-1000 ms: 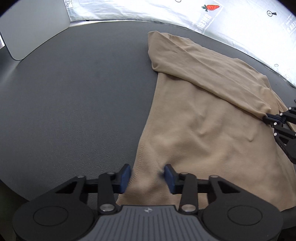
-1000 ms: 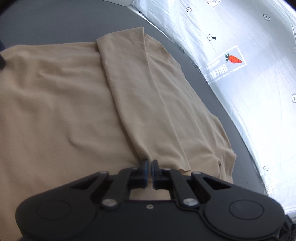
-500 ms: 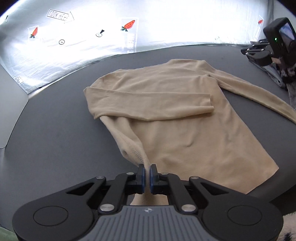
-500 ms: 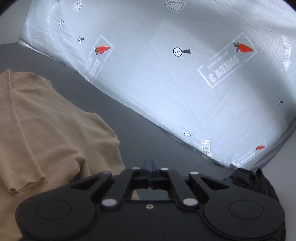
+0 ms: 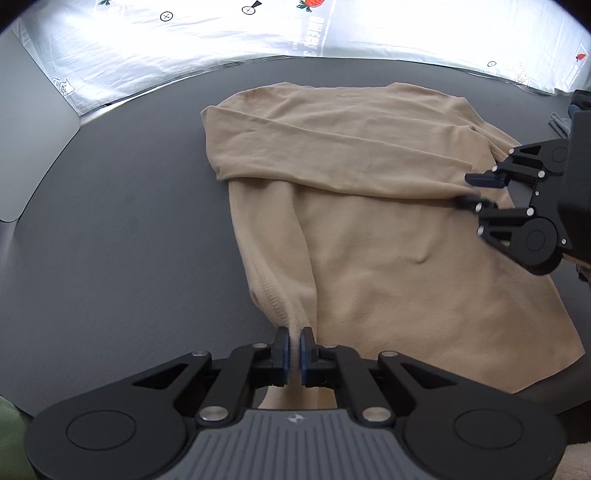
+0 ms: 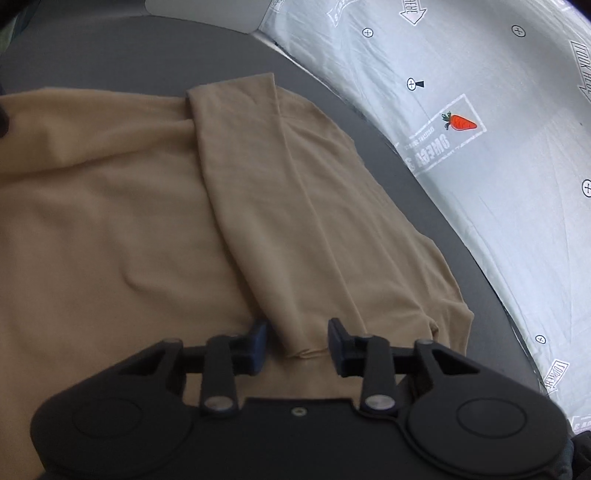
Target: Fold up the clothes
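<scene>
A tan long-sleeved top (image 5: 388,251) lies flat on the dark grey table (image 5: 122,240), one sleeve (image 5: 332,162) folded across its chest. My left gripper (image 5: 294,347) is shut on the hem corner at the near left, lifting a ridge of cloth. My right gripper (image 5: 471,190) is open at the cuff of the folded sleeve, seen at the right of the left wrist view. In the right wrist view the top (image 6: 110,229) fills the left, and my right gripper (image 6: 297,343) stands open around the sleeve cuff (image 6: 306,350).
A white printed sheet (image 5: 258,33) with carrot marks borders the far side of the table, also at the right of the right wrist view (image 6: 480,147). A grey panel (image 5: 22,147) stands at the left. The table's front edge (image 5: 554,380) curves near the hem.
My left gripper has closed on the hem corner and holds it raised. My right gripper has swung back over the top and now stands open at the sleeve cuff.
</scene>
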The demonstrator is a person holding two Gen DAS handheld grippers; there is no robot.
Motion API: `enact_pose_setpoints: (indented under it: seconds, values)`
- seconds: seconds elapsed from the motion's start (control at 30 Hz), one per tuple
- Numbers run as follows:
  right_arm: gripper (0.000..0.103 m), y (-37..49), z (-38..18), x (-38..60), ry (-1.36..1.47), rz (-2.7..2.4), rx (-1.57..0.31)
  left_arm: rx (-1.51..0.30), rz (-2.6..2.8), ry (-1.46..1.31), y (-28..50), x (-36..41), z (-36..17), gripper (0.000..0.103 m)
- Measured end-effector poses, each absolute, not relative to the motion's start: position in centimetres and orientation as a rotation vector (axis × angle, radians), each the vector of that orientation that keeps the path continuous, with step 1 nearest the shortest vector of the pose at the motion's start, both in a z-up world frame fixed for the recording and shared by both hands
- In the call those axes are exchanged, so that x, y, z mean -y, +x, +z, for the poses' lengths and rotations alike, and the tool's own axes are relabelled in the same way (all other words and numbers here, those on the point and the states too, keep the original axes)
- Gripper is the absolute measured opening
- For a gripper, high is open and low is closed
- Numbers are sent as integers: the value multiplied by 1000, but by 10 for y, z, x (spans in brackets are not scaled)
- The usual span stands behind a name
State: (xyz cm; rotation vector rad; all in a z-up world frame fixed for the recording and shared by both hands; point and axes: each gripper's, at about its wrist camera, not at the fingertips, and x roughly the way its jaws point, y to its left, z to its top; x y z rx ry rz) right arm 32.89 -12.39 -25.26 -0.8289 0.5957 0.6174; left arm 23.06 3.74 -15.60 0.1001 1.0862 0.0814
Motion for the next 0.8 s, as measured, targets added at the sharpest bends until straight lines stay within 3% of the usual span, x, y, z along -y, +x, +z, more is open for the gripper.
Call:
enact_pose_setpoints:
  seconds: [0.27,0.4,0.43,0.5,0.57,0.63,0.67,0.7,0.77,0.8]
  values:
    - [2,371,-186,182,-800,356,-411,-1034,15,191,226,-23,-130,7]
    - [2,410,-169,245,-730,116,-456,-1003,-191,392,223,28,-129,9]
    - [3,418,-173,258,-731,71,-492,-1030,-262,421,224,41,-137,12]
    - [3,426,-186,275,-729,13,-565,-1078,-405,457,225,66,-157,33]
    - [5,425,-197,280,-730,-36,-615,-1155,-505,434,228,81,-176,34]
    - [19,415,-203,279,-695,-60,-650,-1178,-527,436,226,85,-180,34]
    - [32,405,-203,276,-650,-45,-659,-1170,-531,436,224,84,-179,40]
    - [38,394,-202,272,-593,-19,-668,-1156,-519,408,223,78,-175,52]
    - [38,370,-198,261,-431,86,-700,-1133,-472,321,224,61,-168,69]
    - [38,358,-197,253,-339,148,-727,-1130,-430,262,226,50,-167,71]
